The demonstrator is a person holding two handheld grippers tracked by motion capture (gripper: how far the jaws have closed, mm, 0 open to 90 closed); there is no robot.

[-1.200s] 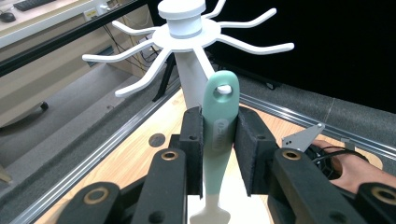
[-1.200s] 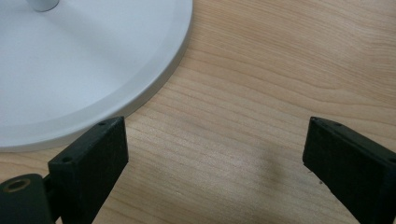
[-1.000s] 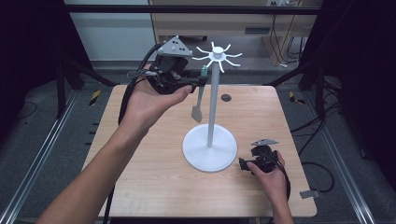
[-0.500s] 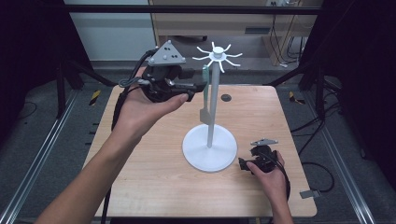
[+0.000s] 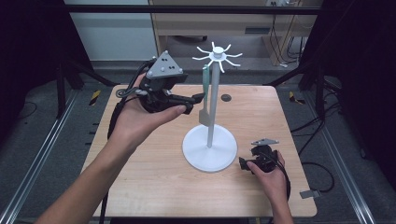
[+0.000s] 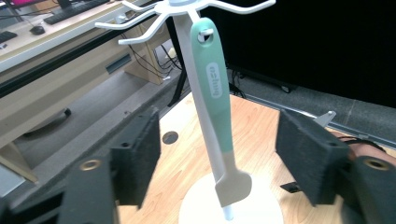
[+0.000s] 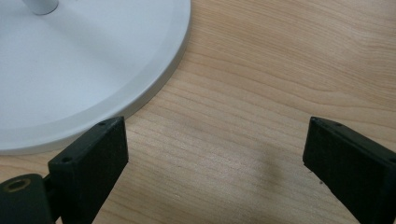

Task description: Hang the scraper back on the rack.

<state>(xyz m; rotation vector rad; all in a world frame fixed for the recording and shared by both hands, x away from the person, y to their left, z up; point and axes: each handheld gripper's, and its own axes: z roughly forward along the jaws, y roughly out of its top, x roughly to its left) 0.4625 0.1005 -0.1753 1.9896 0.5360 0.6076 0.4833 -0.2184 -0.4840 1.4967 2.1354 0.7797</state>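
Observation:
A white hook stand (image 5: 209,149) rises from the middle of the wooden table (image 5: 154,186), with a ring of curved hooks (image 5: 217,56) at its top. A spatula with a green handle and grey blade (image 5: 204,100) hangs from one hook beside the pole; the same spatula (image 6: 216,93) hangs in the left gripper view. My left gripper (image 5: 195,99) is held up left of the stand, open, its jaws apart from the spatula (image 6: 217,168). My right gripper (image 5: 245,163) rests low on the table by the stand's base (image 7: 84,70), open and empty (image 7: 215,163).
A small dark round hole (image 5: 226,98) marks the table's far side. Metal frame rails (image 5: 42,154) run along both table sides, and cables (image 5: 322,163) trail on the floor at right. A wooden desk (image 5: 219,21) stands behind the table.
My left gripper has drawn back to the left, away from the stand, leaving the spatula hanging on its hook. The right gripper has stayed put.

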